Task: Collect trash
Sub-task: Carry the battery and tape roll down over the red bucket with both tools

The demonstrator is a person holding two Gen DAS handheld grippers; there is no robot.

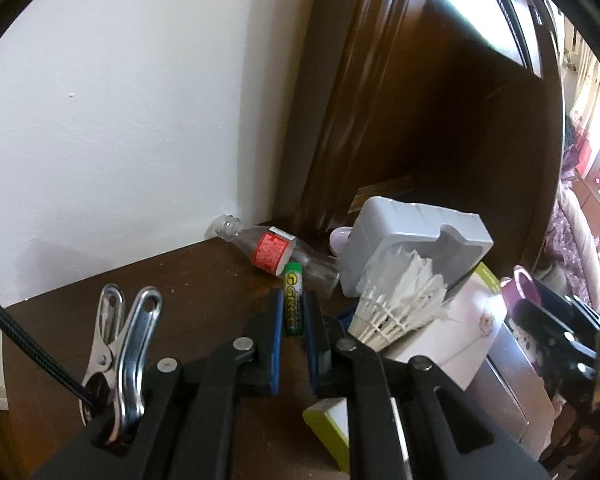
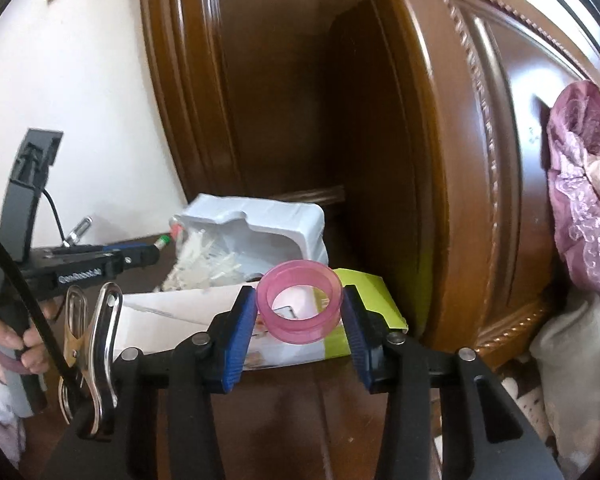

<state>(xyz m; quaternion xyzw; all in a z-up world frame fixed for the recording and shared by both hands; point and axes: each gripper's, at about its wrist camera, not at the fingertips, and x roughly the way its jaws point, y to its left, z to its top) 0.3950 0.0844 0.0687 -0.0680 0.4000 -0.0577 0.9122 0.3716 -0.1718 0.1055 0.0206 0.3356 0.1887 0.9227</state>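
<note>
Green and yellow, one battery (image 1: pixel 293 300) marked "GREE" stands pinched between the blue pads of the left gripper (image 1: pixel 293 322), whose jaws are nearly closed on it above the dark wooden table (image 1: pixel 204 280). At its 11 o'clock lies one clear bottle (image 1: pixel 270 252) with a red label. The right gripper (image 2: pixel 300 312), half open, clasps one translucent pink ring (image 2: pixel 300 300). One feather shuttlecock (image 1: pixel 396 304) leans at 3 o'clock.

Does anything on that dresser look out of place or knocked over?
Yes. An uncapped plastic bottle lies on its side in the corner against the wall, and a frayed shuttlecock lies tipped beside a foam tray that leans askew on a white box.
</note>
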